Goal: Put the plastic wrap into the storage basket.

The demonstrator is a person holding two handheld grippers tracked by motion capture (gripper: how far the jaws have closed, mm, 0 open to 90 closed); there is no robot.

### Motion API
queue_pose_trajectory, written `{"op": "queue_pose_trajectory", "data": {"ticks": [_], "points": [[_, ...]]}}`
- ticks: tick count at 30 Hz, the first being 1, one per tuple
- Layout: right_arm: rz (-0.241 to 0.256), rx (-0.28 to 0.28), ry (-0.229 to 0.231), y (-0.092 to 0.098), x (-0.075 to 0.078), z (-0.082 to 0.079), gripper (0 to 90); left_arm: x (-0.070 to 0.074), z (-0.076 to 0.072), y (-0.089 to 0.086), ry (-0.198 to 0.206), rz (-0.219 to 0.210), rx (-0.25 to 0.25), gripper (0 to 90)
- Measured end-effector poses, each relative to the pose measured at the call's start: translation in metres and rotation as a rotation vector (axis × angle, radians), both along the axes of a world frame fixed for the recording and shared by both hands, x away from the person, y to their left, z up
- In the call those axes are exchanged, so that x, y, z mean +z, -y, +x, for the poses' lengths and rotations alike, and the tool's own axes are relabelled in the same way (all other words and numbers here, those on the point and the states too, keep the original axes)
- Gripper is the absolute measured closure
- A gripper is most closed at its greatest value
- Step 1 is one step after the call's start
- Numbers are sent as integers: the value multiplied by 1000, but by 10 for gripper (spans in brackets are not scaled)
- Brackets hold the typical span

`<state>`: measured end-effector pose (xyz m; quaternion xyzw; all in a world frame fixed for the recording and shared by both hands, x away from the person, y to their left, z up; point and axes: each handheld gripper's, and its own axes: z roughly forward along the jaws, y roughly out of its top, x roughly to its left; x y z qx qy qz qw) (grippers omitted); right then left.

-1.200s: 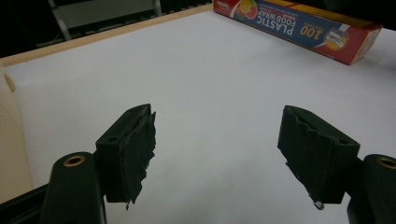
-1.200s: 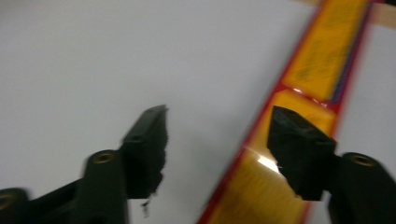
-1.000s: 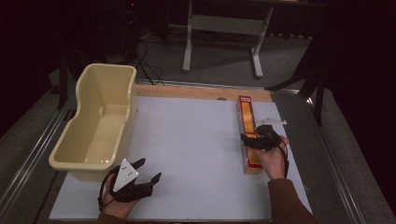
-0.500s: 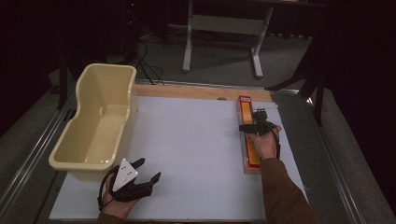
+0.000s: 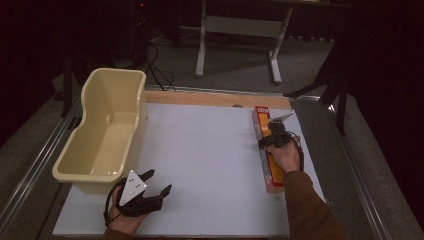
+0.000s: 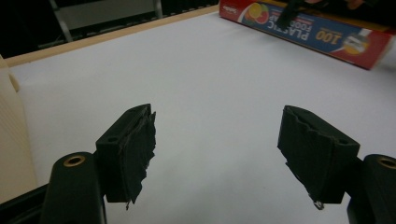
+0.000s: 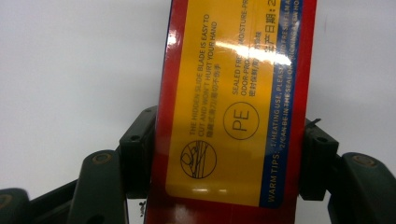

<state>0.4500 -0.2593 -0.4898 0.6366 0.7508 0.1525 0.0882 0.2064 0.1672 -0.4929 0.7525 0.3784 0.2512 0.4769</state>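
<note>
The long box (image 5: 267,150) is red with a yellow panel and a blue stripe carrying black and white print. The tub (image 5: 102,135) is pale cream yellow. The tabletop (image 5: 210,160) is white. Both tongs are black.

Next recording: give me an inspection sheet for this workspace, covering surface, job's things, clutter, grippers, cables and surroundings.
Surface: white table, wooden strip along the far edge.
Job's things: long red and yellow wrap box lying flat near the right edge.
Clutter: empty cream tub at the left edge; nothing else seen.
Grippers: right gripper has a jaw on each long side of the box, contact not certain. Left gripper open, holding nothing, over the near left table.
Cables: black cables on the floor behind the tub.
Surroundings: dark room, grey stand legs beyond the table, metal rails on both sides.
</note>
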Motion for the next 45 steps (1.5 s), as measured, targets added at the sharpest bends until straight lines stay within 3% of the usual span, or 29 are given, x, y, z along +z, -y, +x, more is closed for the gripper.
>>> {"op": "queue_pose_trajectory", "data": {"ticks": [10,15,19,22,24,26,30,34,35,37,45], "points": [[-11,73,-28,20,1,-53,370,0,0,1,0,6,-2,270],[-23,134,-102,28,4,-71,370,-1,0,2,0,8,-1,270],[-33,167,-118,27,3,-68,337,-1,0,3,1,10,-5,270],[-50,177,-102,23,0,-59,320,-1,1,3,-1,10,-4,270],[-45,172,-126,22,-4,-50,346,-1,1,3,0,8,-5,270],[-48,150,-179,20,-8,-44,363,-1,1,2,1,7,-4,270],[-41,103,-238,21,-4,-38,403,-1,1,2,2,4,-2,270],[-33,88,-253,21,-4,-37,411,-1,0,2,3,5,-2,270],[-22,80,-258,22,-3,-37,414,-1,1,2,2,6,-2,270],[58,51,-269,28,-3,-37,415,-1,1,2,2,7,-1,270],[239,72,-266,32,-2,-47,415,-2,1,3,-5,16,1,272]]}}
